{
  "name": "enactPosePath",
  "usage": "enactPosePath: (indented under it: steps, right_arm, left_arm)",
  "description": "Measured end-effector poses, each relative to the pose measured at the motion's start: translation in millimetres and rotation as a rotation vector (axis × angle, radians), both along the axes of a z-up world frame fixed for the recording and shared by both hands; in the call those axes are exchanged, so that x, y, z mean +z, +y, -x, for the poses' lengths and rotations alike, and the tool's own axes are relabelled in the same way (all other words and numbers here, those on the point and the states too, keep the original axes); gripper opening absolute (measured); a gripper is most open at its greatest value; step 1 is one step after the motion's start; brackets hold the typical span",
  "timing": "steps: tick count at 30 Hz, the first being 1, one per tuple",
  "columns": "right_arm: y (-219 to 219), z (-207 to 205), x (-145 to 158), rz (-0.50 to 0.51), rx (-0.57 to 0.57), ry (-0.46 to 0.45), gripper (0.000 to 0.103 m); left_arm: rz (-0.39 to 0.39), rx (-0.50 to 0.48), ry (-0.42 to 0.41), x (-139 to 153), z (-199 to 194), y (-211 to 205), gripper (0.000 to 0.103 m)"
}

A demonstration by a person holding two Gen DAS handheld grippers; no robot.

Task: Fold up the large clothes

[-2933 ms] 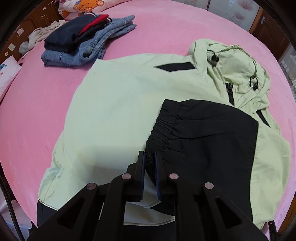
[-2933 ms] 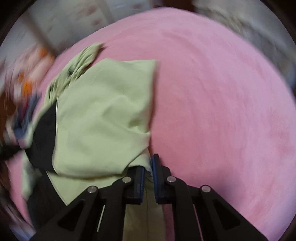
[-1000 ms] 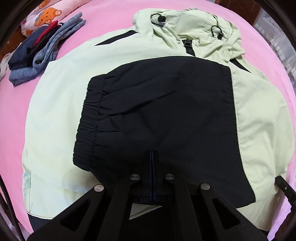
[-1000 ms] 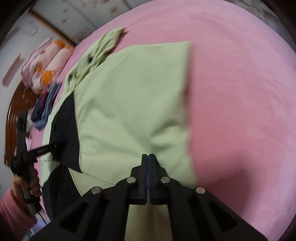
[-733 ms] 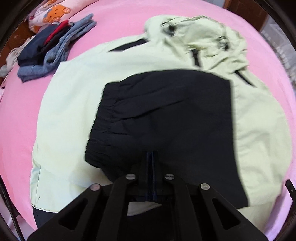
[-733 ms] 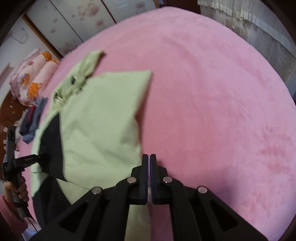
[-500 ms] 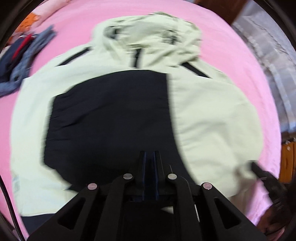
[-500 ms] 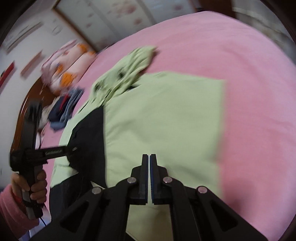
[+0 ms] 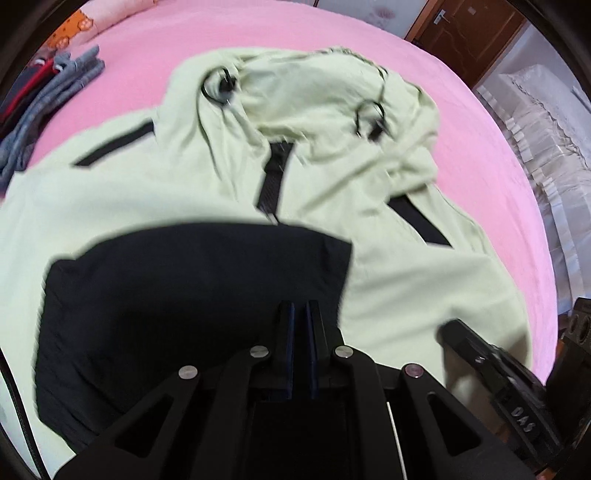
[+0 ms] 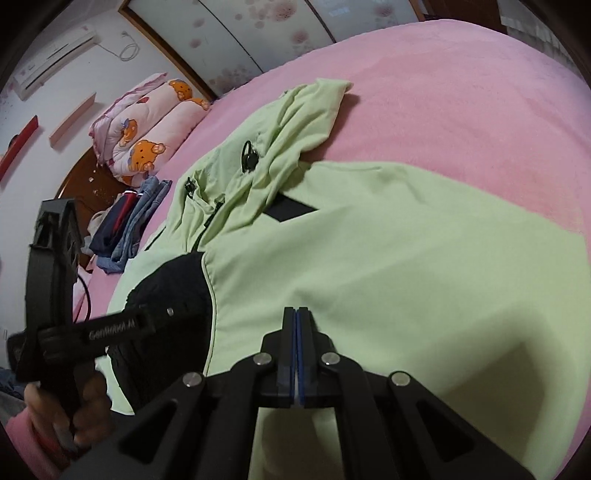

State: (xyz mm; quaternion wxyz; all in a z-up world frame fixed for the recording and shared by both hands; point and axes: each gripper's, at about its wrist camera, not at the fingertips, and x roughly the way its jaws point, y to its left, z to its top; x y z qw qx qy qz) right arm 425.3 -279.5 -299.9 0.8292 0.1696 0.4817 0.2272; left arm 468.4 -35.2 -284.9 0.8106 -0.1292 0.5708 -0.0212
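Observation:
A light green hooded jacket (image 9: pixel 110 206) with black panels lies flat on the pink bed (image 9: pixel 480 147), its hood (image 9: pixel 314 96) crumpled at the far end. A black sleeve (image 9: pixel 184 288) is folded across its front. My left gripper (image 9: pixel 299 314) hovers over the right end of that sleeve, shut, with nothing between its pads. In the right wrist view a hand (image 10: pixel 85 406) in a pink sleeve holds it at the left. My right gripper (image 10: pixel 296 317) is shut and empty above the jacket's (image 10: pixel 406 258) green side panel.
A stack of folded clothes (image 10: pixel 125 225) sits on the bed beyond the jacket, next to a rolled quilt with bear prints (image 10: pixel 147 125). White pleated fabric (image 9: pixel 554 129) and a brown door (image 9: pixel 461 33) lie past the bed's far edge.
My left gripper has slid right along the black sleeve, bringing the hood nearer the middle of its view. My right gripper has swung from the bare bed back over the green panel. Both stay shut.

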Motion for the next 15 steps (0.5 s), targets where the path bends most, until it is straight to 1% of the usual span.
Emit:
enactPosePath:
  steps: [2, 4, 5, 6, 8, 9, 10, 12, 13, 15]
  right_arm:
    - [-10, -2, 2, -0.013, -0.022, -0.001, 0.0]
    - [-29, -1, 5, 0.029, -0.115, -0.023, 0.0]
    - [-42, -2, 4, 0.052, -0.17, -0.022, 0.0]
    - [-58, -1, 3, 0.058, -0.226, -0.015, 0.0]
    - [-89, 0, -1, 0.026, -0.313, 0.002, 0.0]
    - [-99, 2, -1, 0.029, -0.343, 0.006, 0.0]
    - [-111, 4, 0, 0.046, -0.381, 0.011, 0.0]
    - [-128, 8, 3, 0.084, -0.431, 0.018, 0.0]
    - [-134, 10, 5, 0.1, -0.447, 0.016, 0.0]
    - [-149, 12, 7, 0.158, -0.487, 0.029, 0.0]
  left_arm:
    - [-0.019, -0.007, -0.01, 1, -4, 8, 0.005]
    - [-0.014, -0.002, -0.012, 4, -1, 17, 0.005]
    - [-0.025, 0.009, -0.016, 7, -2, 31, 0.005]
    - [-0.05, 0.022, -0.022, 14, -3, 47, 0.005]
    - [-0.176, 0.072, -0.02, 17, 1, 61, 0.005]
    - [-0.218, 0.09, -0.018, 18, 4, 71, 0.005]
    - [-0.226, 0.106, -0.014, 16, 6, 82, 0.005]
    - [-0.189, 0.127, -0.018, 16, 9, 98, 0.005]
    - [-0.183, 0.134, -0.023, 17, 11, 105, 0.005]
    - [-0.202, 0.142, -0.024, 17, 9, 110, 0.005]
